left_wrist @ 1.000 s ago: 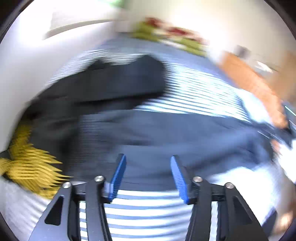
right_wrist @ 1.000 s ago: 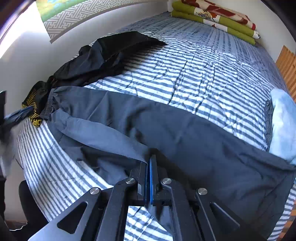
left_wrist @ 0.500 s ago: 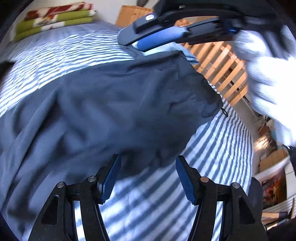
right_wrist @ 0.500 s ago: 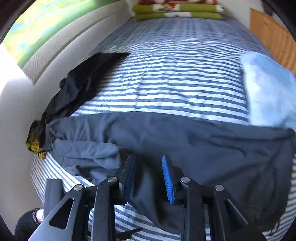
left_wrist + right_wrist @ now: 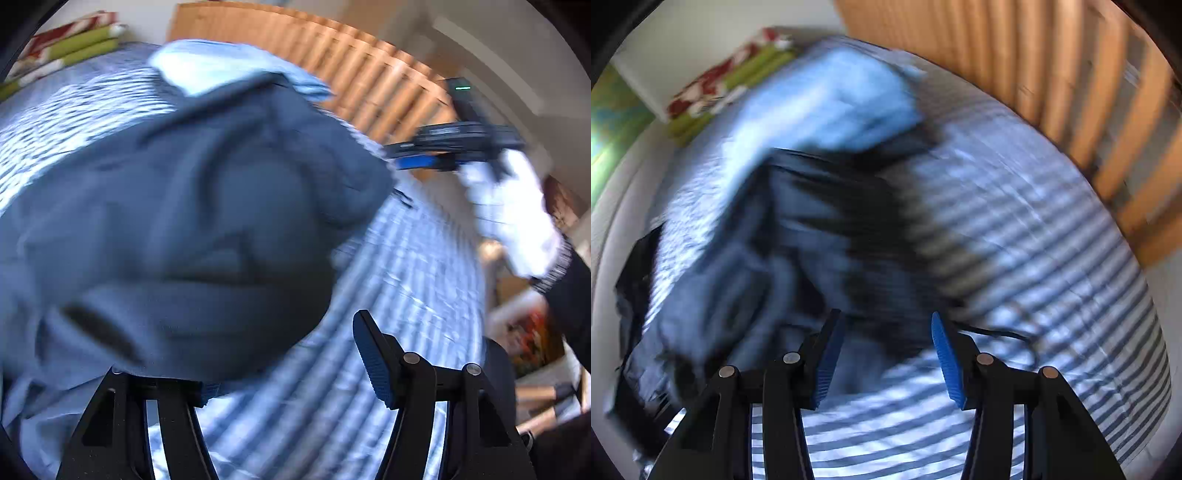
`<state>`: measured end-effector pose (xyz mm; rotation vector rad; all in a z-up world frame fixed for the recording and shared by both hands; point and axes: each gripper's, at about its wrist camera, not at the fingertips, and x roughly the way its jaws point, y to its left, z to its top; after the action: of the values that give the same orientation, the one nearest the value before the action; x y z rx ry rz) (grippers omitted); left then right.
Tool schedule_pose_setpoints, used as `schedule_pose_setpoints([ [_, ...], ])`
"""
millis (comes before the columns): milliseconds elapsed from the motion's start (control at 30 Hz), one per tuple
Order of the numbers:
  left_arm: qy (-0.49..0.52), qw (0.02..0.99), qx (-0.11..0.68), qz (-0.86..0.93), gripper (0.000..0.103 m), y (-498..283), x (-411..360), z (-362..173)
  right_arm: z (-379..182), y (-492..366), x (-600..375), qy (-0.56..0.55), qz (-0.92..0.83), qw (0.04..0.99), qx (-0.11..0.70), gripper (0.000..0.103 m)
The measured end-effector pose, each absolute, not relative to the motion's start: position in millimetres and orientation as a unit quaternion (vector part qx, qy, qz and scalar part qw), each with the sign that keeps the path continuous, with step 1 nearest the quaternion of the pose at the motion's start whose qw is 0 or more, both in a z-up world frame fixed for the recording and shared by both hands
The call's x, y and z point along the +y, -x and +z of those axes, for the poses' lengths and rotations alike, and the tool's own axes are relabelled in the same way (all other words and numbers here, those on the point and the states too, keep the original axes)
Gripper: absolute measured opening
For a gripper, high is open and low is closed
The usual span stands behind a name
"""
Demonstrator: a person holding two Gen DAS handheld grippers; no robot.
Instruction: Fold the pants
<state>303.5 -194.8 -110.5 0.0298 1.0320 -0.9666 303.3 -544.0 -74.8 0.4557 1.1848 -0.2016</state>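
The dark blue-grey pants (image 5: 192, 229) lie rumpled on the striped bed and fill most of the left wrist view, blurred. My left gripper (image 5: 288, 354) is open at the pants' near edge. Cloth covers its left finger, and its right finger (image 5: 375, 365) stands bare over the sheet. In the right wrist view the pants (image 5: 798, 251) are a blurred heap ahead and to the left. My right gripper (image 5: 886, 354) is wide open just short of them, holding nothing. The right gripper (image 5: 439, 151) also shows at the upper right of the left wrist view, held by a white-gloved hand (image 5: 509, 221).
A blue-and-white striped sheet (image 5: 1052, 266) covers the bed. A light blue garment (image 5: 842, 99) lies beyond the pants. Wooden slats (image 5: 1071, 81) border the bed's far side. Folded green and red blankets (image 5: 727, 81) sit at the head, and a black garment (image 5: 635, 280) lies at the left.
My right gripper, shut on the pants a second ago, has opened wide and let them go. Both views have swung right towards the wooden slats. The left gripper stays open.
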Motion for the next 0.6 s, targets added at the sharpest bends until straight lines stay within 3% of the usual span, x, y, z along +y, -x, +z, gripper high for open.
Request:
schedule_pose_setpoints([
  [133, -0.048, 0.777, 0.461, -0.426, 0.067, -300.9, -194.0, -108.1, -100.1, -288.1, -564.4, -0.316, -0.066, 0.771, 0.549, 0.046],
  [267, -0.022, 0.769, 0.489, -0.41, 0.067, -313.1, -189.4, -124.3, -97.6, -274.4, -559.0, -0.335, -0.06, 0.771, 0.538, 0.055],
  [333, -0.057, 0.772, 0.488, -0.403, 0.053, -308.3, -201.5, -129.3, -95.8, -278.2, -552.4, -0.322, -0.06, 0.773, 0.544, 0.059],
  [367, -0.079, 0.773, 0.49, -0.394, 0.03, -308.9, -208.5, -133.3, -97.2, -282.2, -549.8, -0.314, -0.061, 0.772, 0.549, 0.061],
  [400, -0.096, 0.775, 0.495, -0.382, 0.019, -310.1, -212.8, -135.7, -101.6, -288.8, -546.6, -0.311, -0.065, 0.765, 0.561, 0.061],
  [467, -0.071, 0.768, 0.503, -0.39, 0.01, -313.3, -207.1, -132.1, -110.6, -297.5, -545.3, -0.332, -0.06, 0.743, 0.578, 0.061],
  [567, -0.026, 0.762, 0.507, -0.403, 0.008, -312.4, -186.3, -119.0, -124.5, -311.2, -541.5, -0.337, -0.086, 0.728, 0.59, 0.063],
  [600, -0.023, 0.762, 0.506, -0.404, 0.007, -308.8, -180.0, -113.2, -123.9, -313.9, -539.7, -0.337, -0.089, 0.734, 0.583, 0.058],
])
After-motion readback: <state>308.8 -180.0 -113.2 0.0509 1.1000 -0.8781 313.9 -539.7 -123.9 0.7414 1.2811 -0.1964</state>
